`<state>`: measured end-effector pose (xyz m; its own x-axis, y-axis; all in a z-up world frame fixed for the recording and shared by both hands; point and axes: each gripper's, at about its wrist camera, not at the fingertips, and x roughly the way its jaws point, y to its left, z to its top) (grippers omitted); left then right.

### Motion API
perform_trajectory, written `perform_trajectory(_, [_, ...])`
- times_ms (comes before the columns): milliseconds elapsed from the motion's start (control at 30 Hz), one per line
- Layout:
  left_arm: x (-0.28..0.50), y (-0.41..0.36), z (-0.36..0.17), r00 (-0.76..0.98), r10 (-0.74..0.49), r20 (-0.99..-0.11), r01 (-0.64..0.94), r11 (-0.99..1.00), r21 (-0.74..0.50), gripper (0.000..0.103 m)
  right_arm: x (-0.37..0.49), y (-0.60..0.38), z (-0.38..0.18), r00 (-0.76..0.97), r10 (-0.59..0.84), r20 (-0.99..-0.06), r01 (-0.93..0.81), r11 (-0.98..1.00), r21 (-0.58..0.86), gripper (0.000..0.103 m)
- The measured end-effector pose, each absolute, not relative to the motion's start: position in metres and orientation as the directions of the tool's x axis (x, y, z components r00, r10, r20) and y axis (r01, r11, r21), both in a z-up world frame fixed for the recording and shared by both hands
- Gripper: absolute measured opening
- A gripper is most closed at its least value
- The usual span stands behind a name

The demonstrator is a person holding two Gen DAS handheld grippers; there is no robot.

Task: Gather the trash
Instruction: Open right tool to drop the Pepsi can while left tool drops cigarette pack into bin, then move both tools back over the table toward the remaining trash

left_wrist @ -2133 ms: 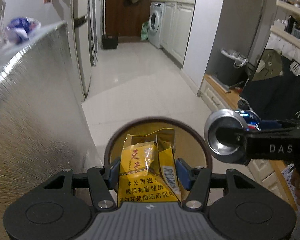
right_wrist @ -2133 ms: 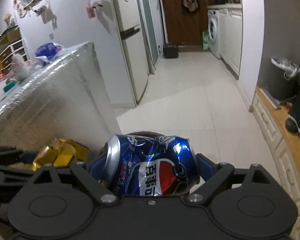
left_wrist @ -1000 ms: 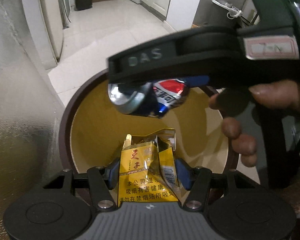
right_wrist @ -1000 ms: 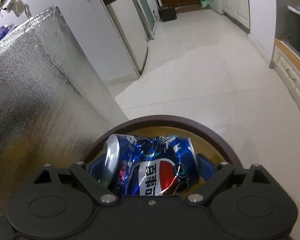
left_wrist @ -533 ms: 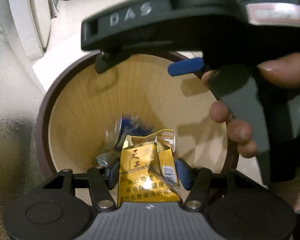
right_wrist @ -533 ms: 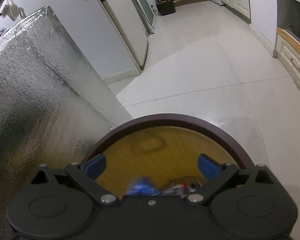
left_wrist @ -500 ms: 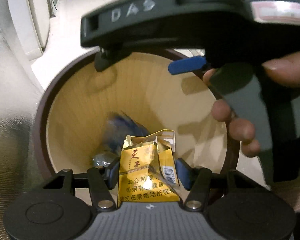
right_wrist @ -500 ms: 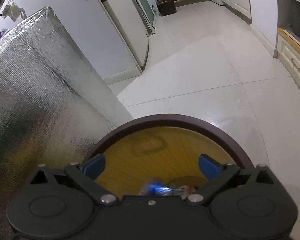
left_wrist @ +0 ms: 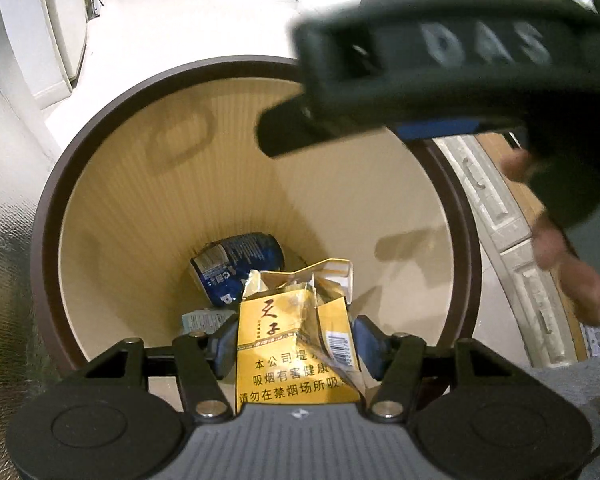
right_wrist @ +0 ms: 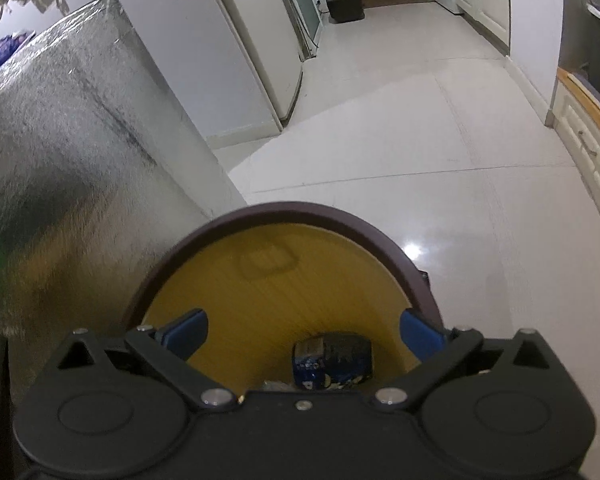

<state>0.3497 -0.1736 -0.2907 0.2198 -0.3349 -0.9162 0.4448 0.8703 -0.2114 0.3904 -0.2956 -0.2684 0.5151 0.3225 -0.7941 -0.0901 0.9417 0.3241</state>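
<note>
My left gripper [left_wrist: 296, 340] is shut on a crumpled yellow cigarette pack [left_wrist: 292, 344] and holds it over the mouth of a round bin with a dark brown rim [left_wrist: 44, 216] and a yellow inside. A crushed blue Pepsi can [left_wrist: 236, 268] lies at the bin's bottom; it also shows in the right wrist view [right_wrist: 332, 360]. My right gripper [right_wrist: 304, 328] is open and empty above the bin rim [right_wrist: 308, 210]. In the left wrist view the right gripper [left_wrist: 400, 100] crosses above the bin at the upper right.
A silver foil-covered block [right_wrist: 68, 152] stands against the bin's left side. White tiled floor [right_wrist: 400, 128] stretches ahead toward a fridge [right_wrist: 260, 32]. A low wooden cabinet with white drawers [left_wrist: 512, 240] runs along the right. A small pale scrap [left_wrist: 200, 320] lies in the bin.
The right gripper opened and the Pepsi can fell into the bin, where it now lies still. The right gripper has drawn back to the right. The left gripper still holds the cigarette pack.
</note>
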Motion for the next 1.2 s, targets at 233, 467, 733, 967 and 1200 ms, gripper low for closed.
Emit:
perform_trajectory(233, [0.352, -0.175, -0.286, 0.229, -0.332, -0.915, 0.435, 0.876, -0.209, 0.084, 0.379, -0.298, -0.262, 0.514, 0.303, -0.802, -0.127, 0.952, 0.278, 0.103])
perform_trajectory(467, [0.339, -0.175, -0.275, 0.234, -0.326, -0.916, 0.443, 0.875, -0.198, 0.089, 0.361, -0.292, -0.256, 0.507, 0.278, -0.816, -0.166, 0.96, 0.224, 0.103])
perform_trajectory(733, [0.324, -0.17, -0.264, 0.25, -0.324, -0.912, 0.439, 0.878, -0.192, 0.094, 0.343, -0.293, -0.243, 0.533, 0.245, -0.81, -0.161, 0.969, 0.187, 0.103])
perform_trajectory(967, [0.309, -0.161, -0.248, 0.29, -0.307, -0.907, 0.422, 0.891, -0.166, 0.098, 0.324, -0.298, -0.23, 0.55, 0.212, -0.808, -0.147, 0.977, 0.156, 0.103])
perform_trajectory(1200, [0.297, -0.146, -0.236, 0.327, -0.288, -0.9, 0.384, 0.911, -0.152, 0.099, 0.301, -0.301, -0.219, 0.567, 0.172, -0.806, -0.12, 0.985, 0.126, 0.103])
